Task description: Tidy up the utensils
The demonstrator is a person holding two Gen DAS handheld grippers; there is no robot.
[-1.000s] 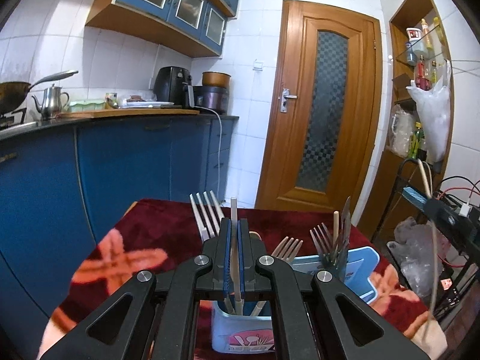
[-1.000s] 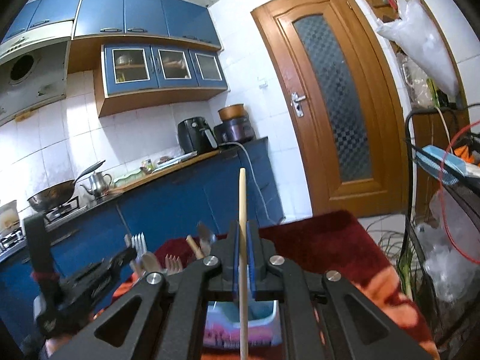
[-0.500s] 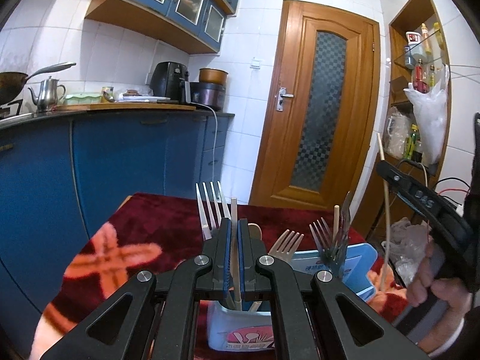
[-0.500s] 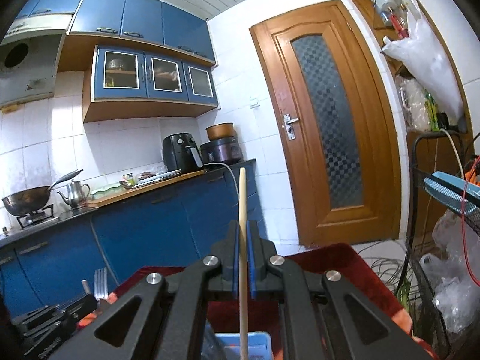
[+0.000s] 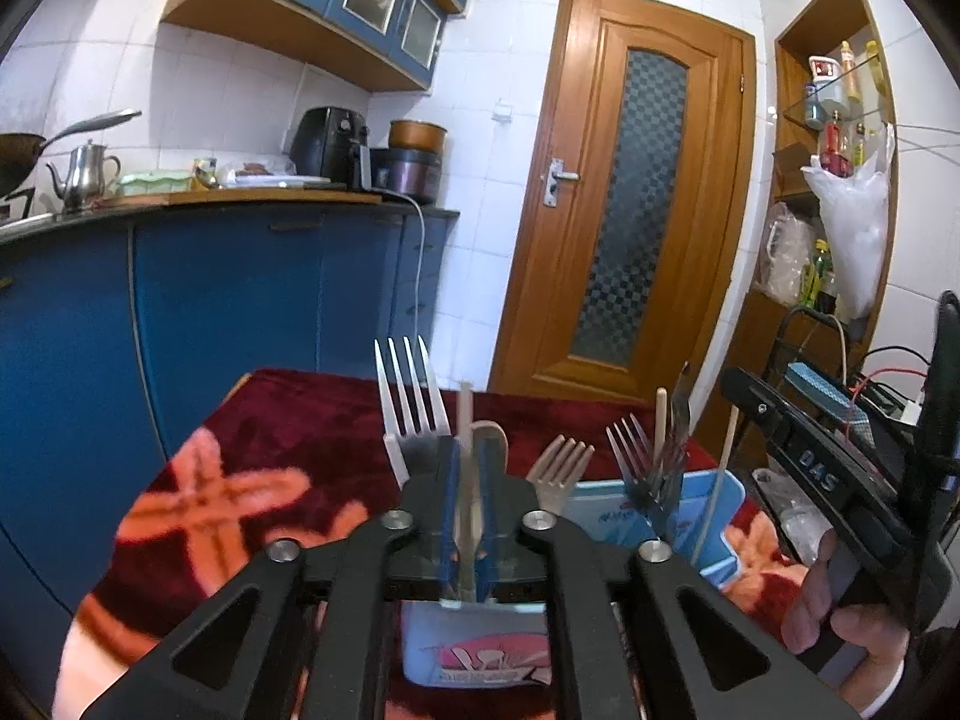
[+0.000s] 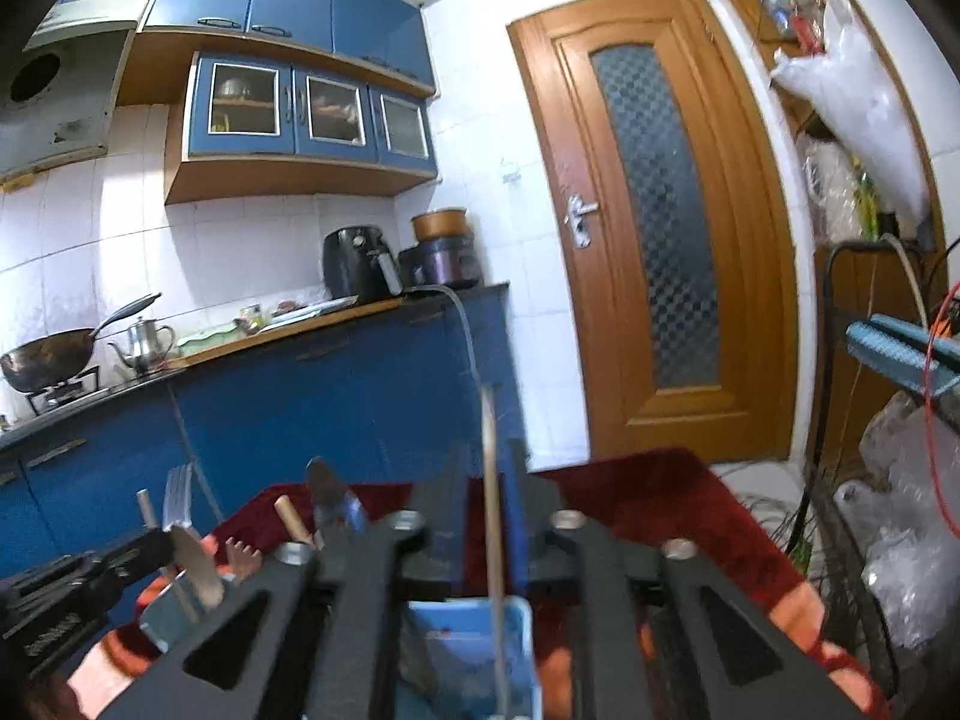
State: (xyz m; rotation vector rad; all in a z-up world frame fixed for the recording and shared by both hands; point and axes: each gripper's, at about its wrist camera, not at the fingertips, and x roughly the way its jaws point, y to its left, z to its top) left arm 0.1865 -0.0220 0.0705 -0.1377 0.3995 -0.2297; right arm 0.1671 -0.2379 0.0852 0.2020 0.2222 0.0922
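Note:
My left gripper [image 5: 463, 468] is shut on a pale chopstick [image 5: 465, 414] that stands upright over a white utensil holder [image 5: 474, 642]. A white fork [image 5: 408, 396], a wooden spoon [image 5: 489, 438] and a golden fork [image 5: 558, 468] stand in that holder. A blue holder [image 5: 606, 510] to the right has a metal fork [image 5: 630, 456], a chopstick [image 5: 660, 420] and a knife. My right gripper [image 6: 489, 480] has its jaws apart; a thin chopstick [image 6: 493, 510] stands loose between them, its lower end in the blue holder [image 6: 474, 624]. That chopstick also shows in the left view [image 5: 717, 480].
The holders stand on a table with a dark red patterned cloth [image 5: 270, 456]. Blue kitchen cabinets [image 5: 210, 300] lie to the left, a wooden door [image 5: 636, 204] behind, and a wire rack with bags [image 6: 888, 510] to the right.
My right gripper has come down over the blue holder and its jaws have parted from the chopstick, which now stands in the holder. My left gripper stays shut on its chopstick.

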